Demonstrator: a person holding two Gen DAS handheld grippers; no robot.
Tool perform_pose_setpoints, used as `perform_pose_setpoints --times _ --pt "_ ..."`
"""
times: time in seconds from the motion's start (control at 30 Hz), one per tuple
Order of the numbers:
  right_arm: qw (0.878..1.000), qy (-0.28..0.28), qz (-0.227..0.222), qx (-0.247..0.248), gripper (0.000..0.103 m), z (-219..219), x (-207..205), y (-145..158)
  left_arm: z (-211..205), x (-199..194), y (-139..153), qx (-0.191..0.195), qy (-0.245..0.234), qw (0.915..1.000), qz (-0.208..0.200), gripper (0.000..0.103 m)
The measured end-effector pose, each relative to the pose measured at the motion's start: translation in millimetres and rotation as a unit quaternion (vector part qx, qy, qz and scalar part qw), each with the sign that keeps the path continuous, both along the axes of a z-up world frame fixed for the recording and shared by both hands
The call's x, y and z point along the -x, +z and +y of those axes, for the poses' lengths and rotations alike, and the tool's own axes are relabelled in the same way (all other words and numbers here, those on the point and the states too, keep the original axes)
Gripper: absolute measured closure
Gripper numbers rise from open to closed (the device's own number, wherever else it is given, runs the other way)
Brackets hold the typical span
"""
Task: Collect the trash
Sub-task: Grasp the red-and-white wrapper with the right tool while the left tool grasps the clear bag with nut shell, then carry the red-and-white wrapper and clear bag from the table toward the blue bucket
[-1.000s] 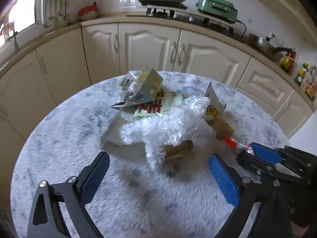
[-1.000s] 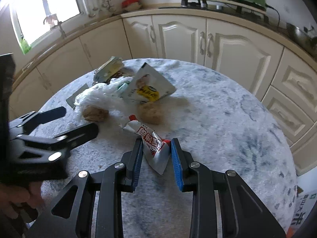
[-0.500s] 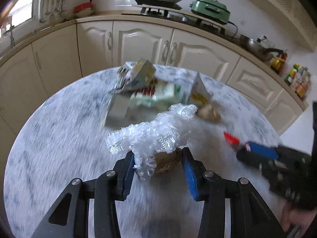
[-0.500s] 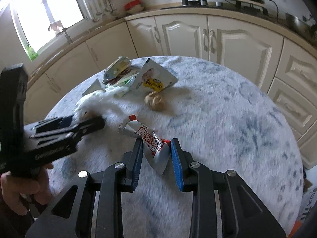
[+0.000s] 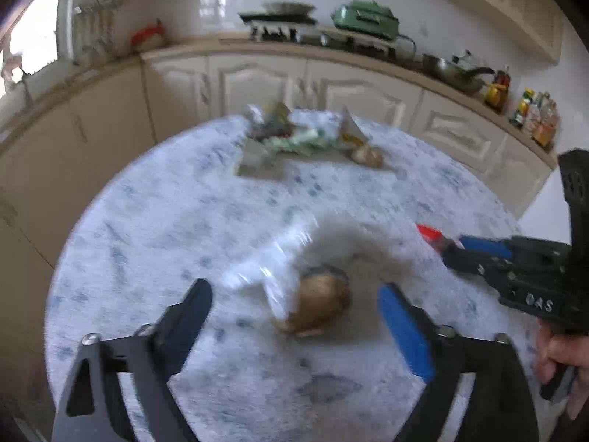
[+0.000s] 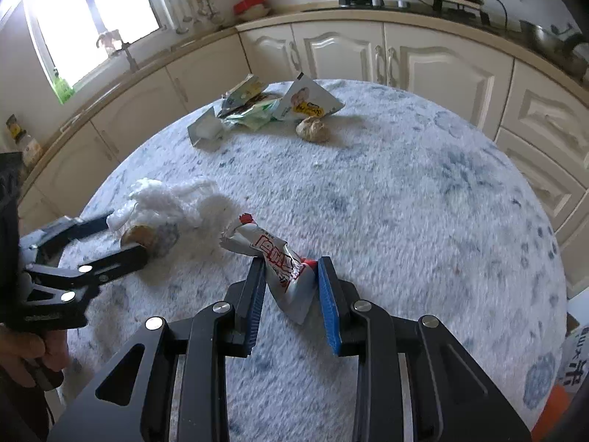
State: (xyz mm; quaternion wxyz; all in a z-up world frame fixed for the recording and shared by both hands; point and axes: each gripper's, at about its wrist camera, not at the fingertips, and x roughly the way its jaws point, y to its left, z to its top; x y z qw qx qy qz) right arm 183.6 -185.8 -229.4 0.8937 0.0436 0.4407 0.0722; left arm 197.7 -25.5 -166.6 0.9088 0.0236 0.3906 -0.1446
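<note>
A: Item one, on your left?

B: Your left gripper (image 5: 294, 305), jaws opening; between them, untouched by the pads, a brown crumpled wad (image 5: 318, 305) with clear plastic film (image 6: 165, 202) on the table (image 6: 405, 202). Both likely light; the film looks soft and slippery, so take the wad's bulk.

A: Item two, on the right?

B: Your right gripper (image 6: 291, 287), clamped on a silver wrapper (image 6: 283, 269). Thin foil, probably crushable; grip mid-body. Remaining heap (image 6: 272, 105) sits far across the table.

The right tool (image 5: 452, 246) body bears raised letters "DAS".
</note>
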Motion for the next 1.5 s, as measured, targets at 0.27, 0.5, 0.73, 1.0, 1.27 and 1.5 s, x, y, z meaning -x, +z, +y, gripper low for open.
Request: perform_pose_setpoints --times 0.27,0.5,0.73,1.0,1.27,1.5 --pt "1.0 -0.003 0.001 0.006 0.074 1 2 1 -21 -23 -7 -0.052 -0.014 0.9984 -0.016 0.004" --pt "1.0 -0.009 -0.001 0.004 0.074 -1 5 5 -36 -38 -14 -0.033 -0.05 0.998 0.018 0.085" --pt "1.0 -0.022 -0.02 0.002 0.074 -11 23 22 -38 -14 16 -0.006 -0.046 0.9985 -0.028 0.085" --pt "0.996 -0.054 -0.069 0.001 0.074 -38 60 64 -68 27 49 0.037 -0.068 0.9939 -0.078 0.085" --pt "0.987 -0.106 -0.119 0.014 0.074 -82 109 106 -121 52 71 0.078 -0.118 0.9844 -0.104 0.085" --pt "0.972 -0.177 -0.151 0.036 0.074 -136 161 139 -185 56 81 0.108 -0.177 0.9723 -0.107 0.085"
